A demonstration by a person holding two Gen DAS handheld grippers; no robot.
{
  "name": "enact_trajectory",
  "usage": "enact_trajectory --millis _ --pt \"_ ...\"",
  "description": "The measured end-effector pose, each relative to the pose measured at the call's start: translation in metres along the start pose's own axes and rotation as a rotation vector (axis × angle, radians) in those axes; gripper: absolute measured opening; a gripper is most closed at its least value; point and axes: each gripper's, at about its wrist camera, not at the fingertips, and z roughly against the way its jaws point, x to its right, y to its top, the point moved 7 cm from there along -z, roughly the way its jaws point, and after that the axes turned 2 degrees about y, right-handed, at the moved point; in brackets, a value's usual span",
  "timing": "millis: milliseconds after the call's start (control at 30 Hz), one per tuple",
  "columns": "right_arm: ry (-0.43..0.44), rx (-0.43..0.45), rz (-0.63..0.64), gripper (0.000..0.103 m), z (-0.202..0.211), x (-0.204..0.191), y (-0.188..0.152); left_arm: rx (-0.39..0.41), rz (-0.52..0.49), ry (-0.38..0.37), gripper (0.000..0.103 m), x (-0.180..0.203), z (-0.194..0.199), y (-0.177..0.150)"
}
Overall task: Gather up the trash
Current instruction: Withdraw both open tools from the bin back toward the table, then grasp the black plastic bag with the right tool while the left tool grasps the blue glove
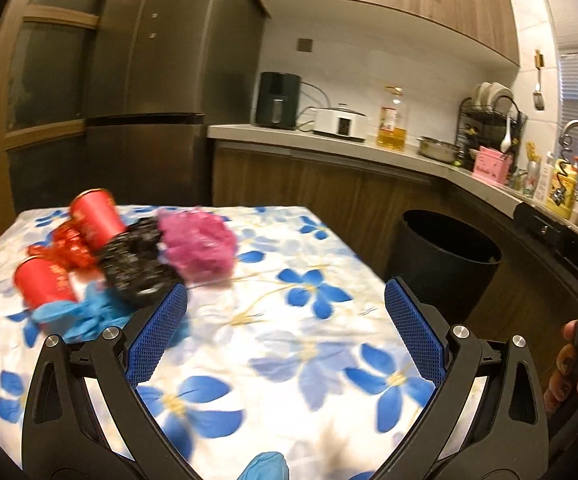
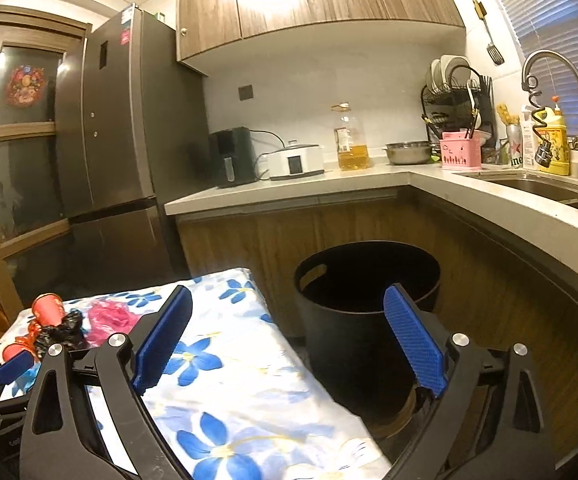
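Left wrist view shows your left gripper with its blue pads spread wide and nothing between them, only flowered cloth below. Just past its left pad lies the trash heap — a black crumpled bag nearest, a pink crumpled bag to its right, blue gloves on the near left, red wrapper scraps and two red cups on the far left. All of it sits on the table, so none of that pile has been collected yet. Another blue scrap peeks in at the bottom edge, close to you. From the right wrist view, your right gripper also stands wide apart and empty, aimed across the table's right edge toward the black bin on the floor by the cabinets. The bin's inside is too dark to say whether anything is in it. Judging by this, the job is at an early or middle stage: the whole visible heap is left to pick up and carry right to the bin. The left gripper is the nearer one to the heap — the black bag looks like its easiest first grab.
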Motion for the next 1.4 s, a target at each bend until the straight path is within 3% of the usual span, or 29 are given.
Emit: enact_trajectory --millis 333,600,900,933,1000,1133,1167,1267,1400 --pt "0.118 -0.041 0.036 0.093 -0.008 -0.062 -0.025 0.044 0.05 0.15 0.098 -0.07 0.029 -0.005" --pt "0.308 -0.131 0.097 0.093 -0.035 -0.146 -0.065 0.068 0.103 0.291 0.098 -0.141 0.053 -0.007" --pt "0.482 -0.203 0.178 0.09 -0.058 -0.235 -0.096 0.079 0.172 0.362 0.098 -0.186 0.065 -0.008" --pt "0.499 -0.211 0.18 0.088 -0.06 -0.242 -0.099 0.078 0.176 0.363 0.098 -0.187 0.066 -0.008" --pt "0.515 -0.228 0.194 0.072 -0.066 -0.252 -0.104 0.072 0.183 0.36 0.098 -0.192 0.064 -0.009" --pt "0.539 -0.277 0.226 0.051 -0.077 -0.268 -0.116 0.062 0.189 0.352 0.097 -0.194 0.059 -0.011" --pt "0.541 -0.289 0.238 0.036 -0.078 -0.27 -0.119 0.059 0.188 0.35 0.098 -0.194 0.058 -0.012" --pt "0.557 -0.303 0.243 0.02 -0.078 -0.273 -0.121 0.052 0.183 0.347 0.098 -0.192 0.054 -0.013" --pt "0.559 -0.286 0.224 0.014 -0.071 -0.261 -0.115 0.05 0.181 0.335 0.097 -0.189 0.049 -0.013"
